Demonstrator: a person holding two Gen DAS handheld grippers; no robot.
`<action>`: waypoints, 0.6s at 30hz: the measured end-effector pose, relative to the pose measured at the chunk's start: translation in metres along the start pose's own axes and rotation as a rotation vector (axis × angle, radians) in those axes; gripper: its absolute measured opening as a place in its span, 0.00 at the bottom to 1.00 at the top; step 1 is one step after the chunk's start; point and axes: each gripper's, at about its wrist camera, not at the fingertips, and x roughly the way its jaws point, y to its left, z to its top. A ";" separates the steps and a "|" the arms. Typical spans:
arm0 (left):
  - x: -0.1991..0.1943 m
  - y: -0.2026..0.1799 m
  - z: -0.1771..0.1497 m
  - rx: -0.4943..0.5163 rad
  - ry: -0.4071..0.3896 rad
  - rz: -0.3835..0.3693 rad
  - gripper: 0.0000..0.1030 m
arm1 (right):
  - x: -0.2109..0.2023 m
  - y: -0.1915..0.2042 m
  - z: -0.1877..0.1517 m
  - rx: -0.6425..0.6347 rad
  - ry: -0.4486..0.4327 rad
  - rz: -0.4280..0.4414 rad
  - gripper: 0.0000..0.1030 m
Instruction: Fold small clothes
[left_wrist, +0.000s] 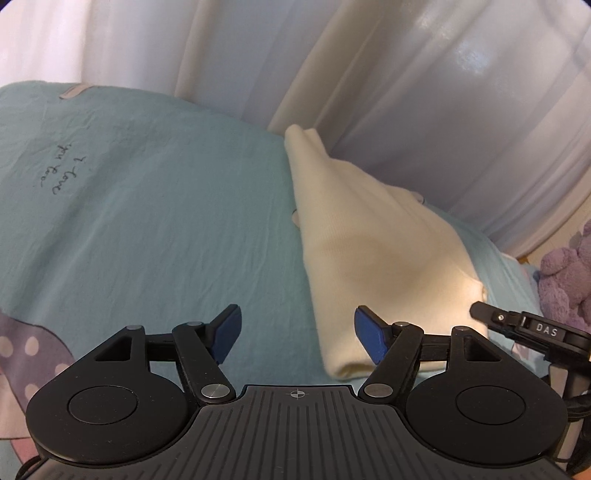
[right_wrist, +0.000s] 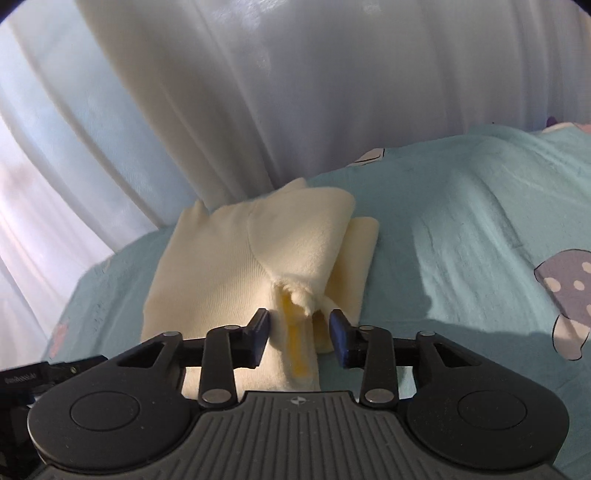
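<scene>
White curtains (left_wrist: 424, 92) hang close behind the bed, whose teal sheet (left_wrist: 166, 221) runs wide and bare across the left side, creased but free of anything. Handwriting on it reads upside down from where I stand, something like "I love you too" (left_wrist: 62, 171) (I can't swear to every letter). A purple polka-dot mushroom print (left_wrist: 26, 354) sits at the near left edge. The left gripper (left_wrist: 297, 338) hovers low over the sheet with its jaws spread wide, empty, just beside the cream garment (left_wrist: 369, 251). That garment lies as a long folded strip near the bed's far edge, against the curtain. Further right, the right gripper (right_wrist: 299, 334) has its jaws partly parted on either side of a raised, bunched fold of the garment; whether they actually pinch it I cannot tell. Its arm bears "DAS" (left_wrist: 546, 329). A purple plush toy (left_wrist: 569, 273) sits at the far right.
</scene>
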 end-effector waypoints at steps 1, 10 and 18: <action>0.002 0.000 0.004 -0.006 0.000 -0.010 0.72 | -0.001 -0.007 0.005 0.049 -0.011 0.013 0.52; 0.048 -0.006 0.041 -0.071 0.007 -0.111 0.74 | 0.057 -0.022 0.027 0.203 0.067 0.130 0.17; 0.081 -0.003 0.051 -0.119 0.067 -0.160 0.74 | 0.038 -0.052 0.022 0.231 0.015 0.102 0.24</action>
